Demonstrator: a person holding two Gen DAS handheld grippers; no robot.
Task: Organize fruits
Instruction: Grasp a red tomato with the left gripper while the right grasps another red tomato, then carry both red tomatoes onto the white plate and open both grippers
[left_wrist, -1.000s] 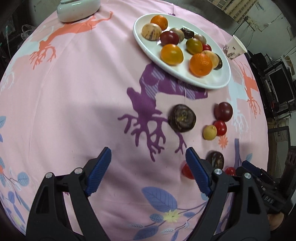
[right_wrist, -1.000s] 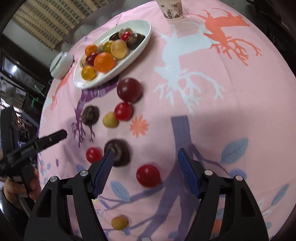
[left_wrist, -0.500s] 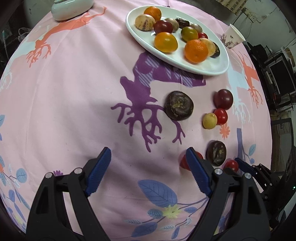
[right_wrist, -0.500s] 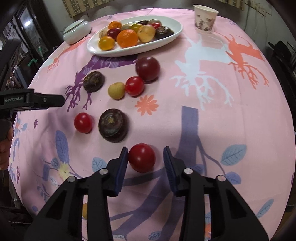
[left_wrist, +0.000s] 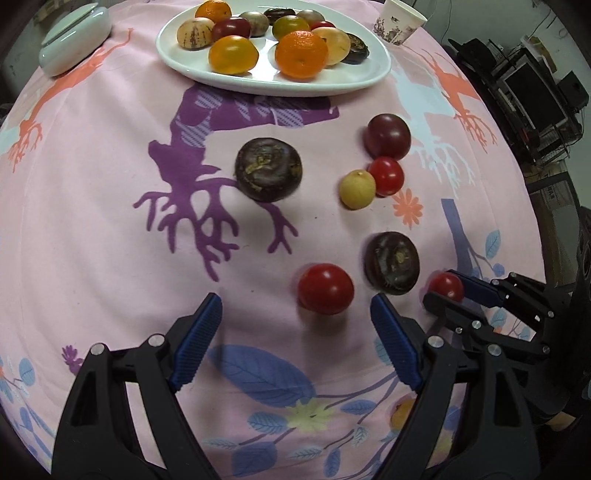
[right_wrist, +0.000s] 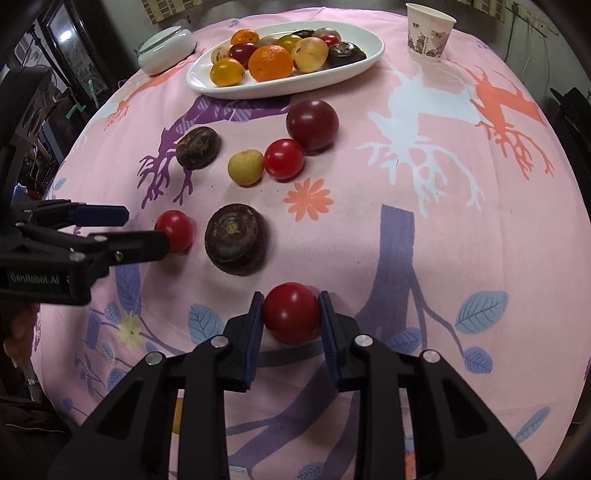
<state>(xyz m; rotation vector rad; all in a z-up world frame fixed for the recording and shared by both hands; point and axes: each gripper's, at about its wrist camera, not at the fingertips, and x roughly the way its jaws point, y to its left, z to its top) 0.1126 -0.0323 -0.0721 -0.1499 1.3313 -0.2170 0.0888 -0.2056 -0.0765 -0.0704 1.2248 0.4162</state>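
From the left wrist view, the left gripper has its blue pads wide apart and they are closing a little, with nothing pinched between them. A red tomato lies on the pink cloth just ahead of the pads, nearer the right one, not touching either. Loose on the cloth I count two dark brown fruits, one yellow fruit, one dark plum and three red tomatoes. One of those tomatoes sits in the right gripper at the right edge. At the far side is a white plate piled with fruit, a paper cup and a white lidded dish. From the right wrist view, the right gripper is clamped on a red tomato, with both blue pads pressing its sides while it rests on the cloth. The left gripper comes in from the left, its tips beside another red tomato. A dark brown fruit lies between the two grippers. The yellow fruit touches a red tomato farther back, near the plum.
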